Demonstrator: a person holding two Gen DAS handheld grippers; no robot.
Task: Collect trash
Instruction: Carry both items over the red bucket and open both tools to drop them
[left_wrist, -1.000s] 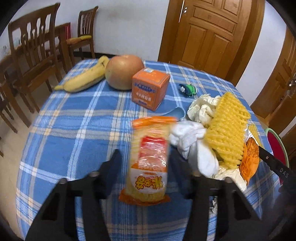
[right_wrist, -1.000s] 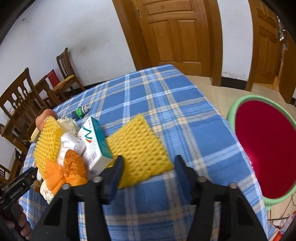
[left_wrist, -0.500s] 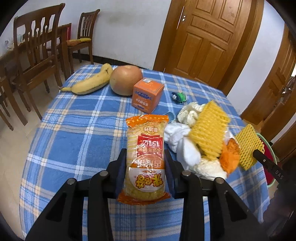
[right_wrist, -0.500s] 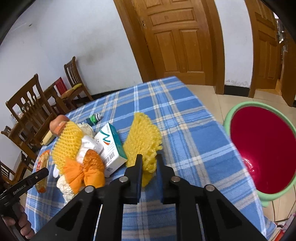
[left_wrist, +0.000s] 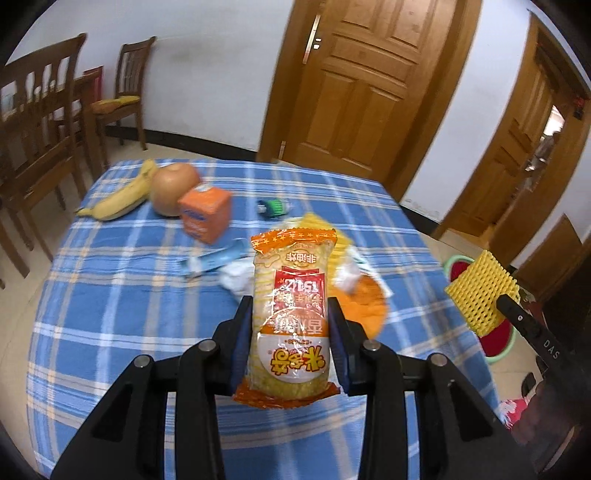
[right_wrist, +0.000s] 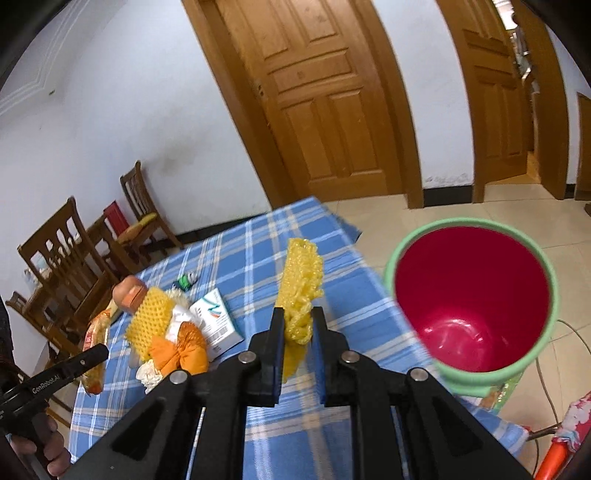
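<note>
Clamping a snack packet (left_wrist: 291, 317) at frame centre, the left gripper (left_wrist: 291, 332) mirrors the right gripper (right_wrist: 298, 328), pinching yellow foam netting (right_wrist: 301, 284) left of the red bin (right_wrist: 469, 295).

Left tongs (left_wrist: 290, 332) clamp snack packet (left_wrist: 289, 317) upright above table (left_wrist: 110, 314).

1. Soft, even indoor daylight, pretty bright, no hard shadows anywhere.
2. Heavy fisheye: black corners, and the door (right_wrist: 325, 107) frames bow hard.
3. Left view has motion blur; the orange box (left_wrist: 205, 214) and banana (left_wrist: 118, 199) are smeared.
4. Glossy sheen inside the red bucket (right_wrist: 469, 299), plus glare on the snack packet (left_wrist: 291, 317).
</note>
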